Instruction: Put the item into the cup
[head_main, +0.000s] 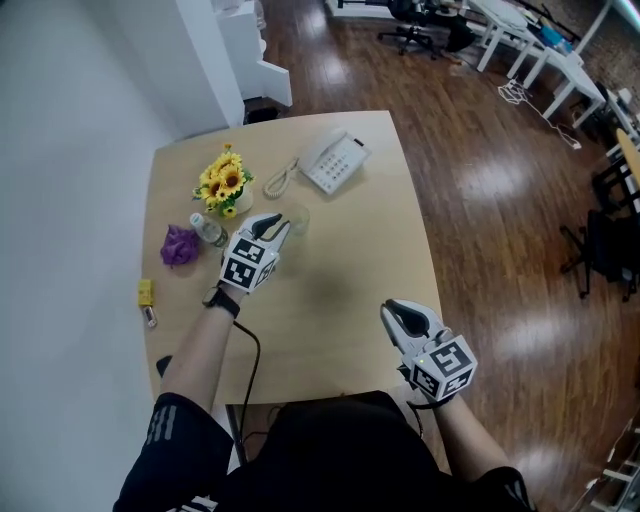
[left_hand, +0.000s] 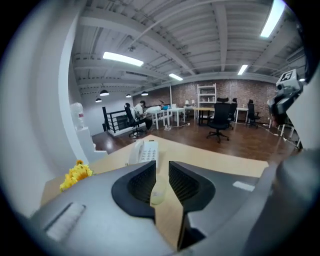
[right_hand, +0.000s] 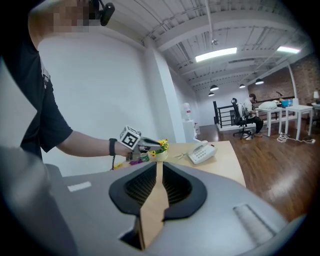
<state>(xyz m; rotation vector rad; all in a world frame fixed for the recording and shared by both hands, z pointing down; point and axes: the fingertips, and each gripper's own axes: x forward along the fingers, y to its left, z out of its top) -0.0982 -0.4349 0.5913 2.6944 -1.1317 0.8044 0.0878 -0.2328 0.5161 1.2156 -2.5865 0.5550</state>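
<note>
The left tool (head_main: 281, 228) hangs just beside the clear cup (head_main: 298, 220) on the tabletop (head_main: 340, 290), jaws spread, pinching nothing; the drop seems done, though the item cannot be made out; next, withdraw cleanly; the right tool (head_main: 400, 315) waits, barely apart, empty.

My left arm (head_main: 205, 345) is stretched forward; my left gripper (head_main: 277, 226) tilts downward, its jaws a small way apart, pinching nothing; my right gripper (head_main: 398, 312) hangs close to my body, tilted gently down, jaws only a narrow slit apart, nothing between them.
</note>
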